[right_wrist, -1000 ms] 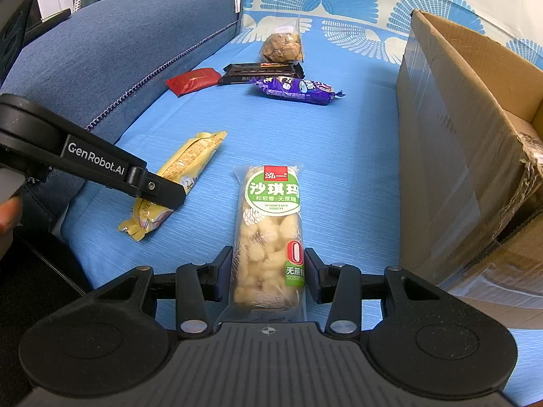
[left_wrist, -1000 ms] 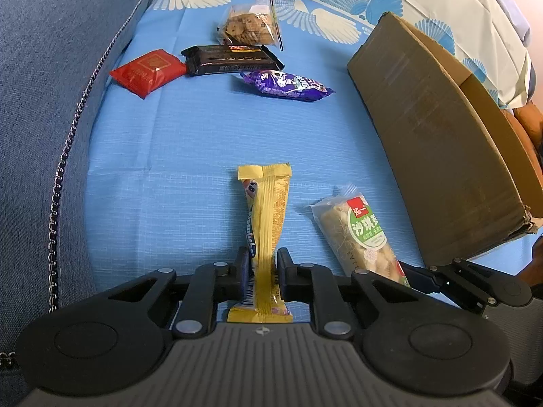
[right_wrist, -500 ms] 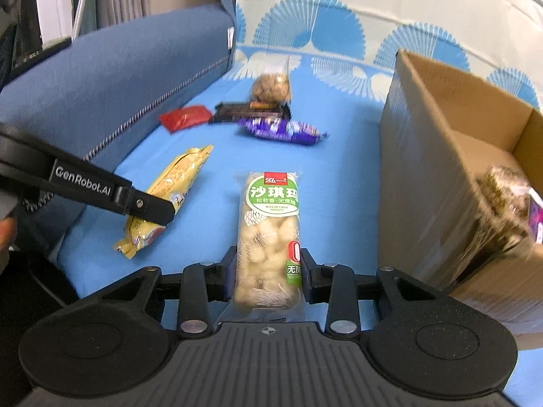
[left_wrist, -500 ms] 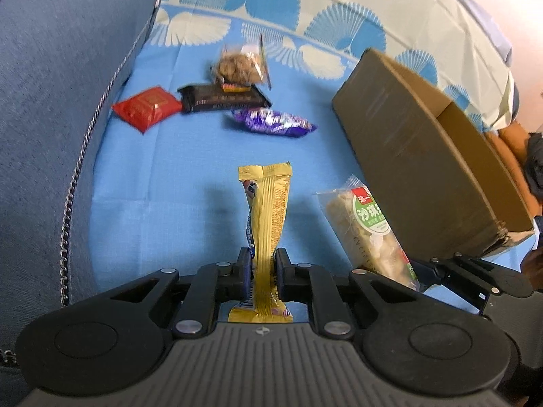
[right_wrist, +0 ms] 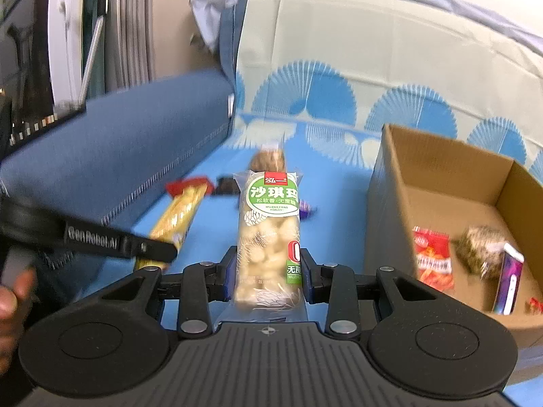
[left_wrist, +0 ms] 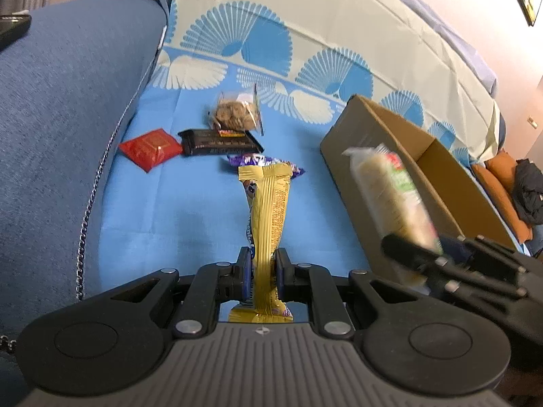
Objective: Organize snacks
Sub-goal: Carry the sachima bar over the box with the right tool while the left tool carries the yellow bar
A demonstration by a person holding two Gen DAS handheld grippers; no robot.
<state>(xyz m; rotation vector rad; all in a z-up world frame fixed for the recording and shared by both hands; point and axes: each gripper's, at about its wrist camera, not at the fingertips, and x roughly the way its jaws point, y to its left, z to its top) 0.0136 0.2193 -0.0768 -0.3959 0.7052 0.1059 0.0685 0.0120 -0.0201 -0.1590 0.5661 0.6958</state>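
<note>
Since a second ago both snacks have come up off the blue cloth [left_wrist: 169,210]: the left claw [left_wrist: 261,268] is clenched on the yellow snack bar [left_wrist: 268,210], held upright in the air, and the right claw [right_wrist: 268,271] grips the green-labelled sachima pack [right_wrist: 269,234], raised near the open cardboard box [right_wrist: 451,183]. Inside the box lie a red snack packet [right_wrist: 434,257], a brownish clear-wrapped snack [right_wrist: 482,247] and a purple-and-white packet [right_wrist: 507,278] leaning on the far side. On the cloth behind remain a red packet [left_wrist: 151,147], a dark chocolate bar [left_wrist: 219,140], a clear bag of cookies [left_wrist: 236,115] and a purple wrapper [left_wrist: 251,161], partly hidden by the yellow bar.
</note>
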